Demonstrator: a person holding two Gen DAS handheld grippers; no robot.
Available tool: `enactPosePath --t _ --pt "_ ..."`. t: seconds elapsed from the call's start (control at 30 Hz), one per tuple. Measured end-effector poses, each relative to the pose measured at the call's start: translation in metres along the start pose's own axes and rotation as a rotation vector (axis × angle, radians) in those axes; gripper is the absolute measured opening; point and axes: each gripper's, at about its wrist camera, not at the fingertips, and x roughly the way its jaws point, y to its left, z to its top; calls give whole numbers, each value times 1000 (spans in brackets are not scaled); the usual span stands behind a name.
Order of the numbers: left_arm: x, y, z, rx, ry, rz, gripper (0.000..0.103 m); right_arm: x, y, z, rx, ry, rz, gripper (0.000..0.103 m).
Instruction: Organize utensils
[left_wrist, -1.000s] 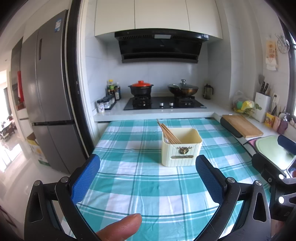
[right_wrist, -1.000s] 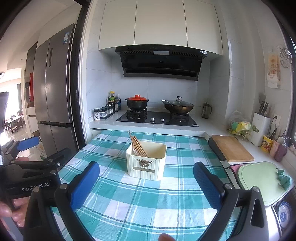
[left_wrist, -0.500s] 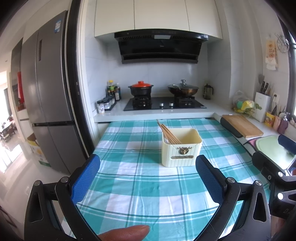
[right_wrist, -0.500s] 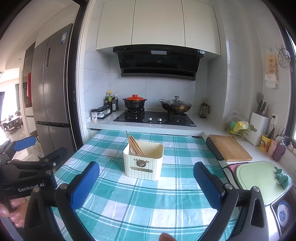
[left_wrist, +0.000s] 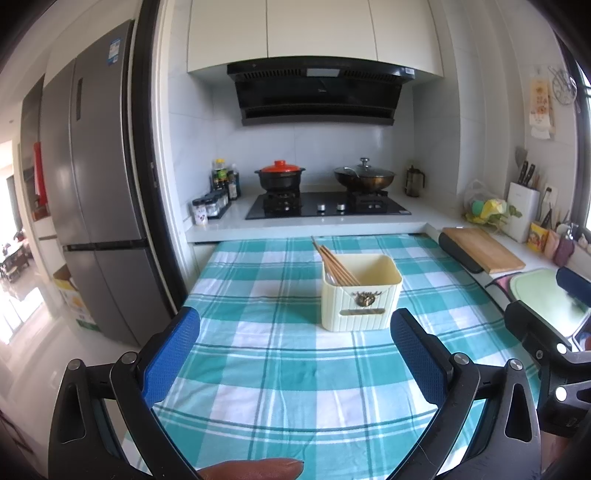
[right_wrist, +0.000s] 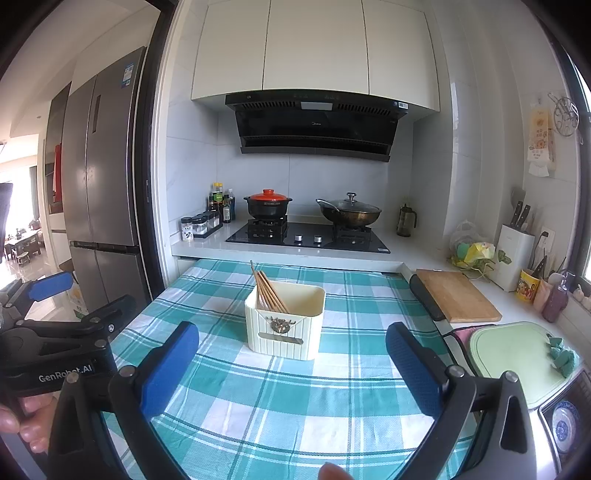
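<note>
A cream utensil holder (left_wrist: 360, 295) (right_wrist: 285, 325) stands on the teal checked tablecloth (left_wrist: 280, 369) (right_wrist: 295, 398). Several wooden chopsticks (left_wrist: 334, 264) (right_wrist: 270, 291) lean in its left side. My left gripper (left_wrist: 295, 354) hangs open above the cloth, short of the holder, with nothing between its blue pads. My right gripper (right_wrist: 291, 365) is open too, also short of the holder and empty. The left gripper's body (right_wrist: 55, 350) shows at the left edge of the right wrist view. The right gripper's body (left_wrist: 546, 339) shows at the right edge of the left wrist view.
Behind the cloth a stove (left_wrist: 327, 206) carries a red-lidded pot (left_wrist: 279, 175) and a lidded wok (left_wrist: 364, 176). A wooden cutting board (right_wrist: 456, 295), a green board (right_wrist: 517, 354) and a knife block (right_wrist: 515, 254) sit at the right. A fridge (left_wrist: 99, 206) stands at the left.
The right wrist view has risen and drawn back slightly, so the holder sits a little lower and left in it. The left gripper has barely moved. Both stay open.
</note>
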Motion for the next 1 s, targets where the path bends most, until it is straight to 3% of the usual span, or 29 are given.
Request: enactPosePath --t 1.0 --pt "-3 2 -1 0 -22 -2 103 -1 -9 -3 -11 10 -7 103"
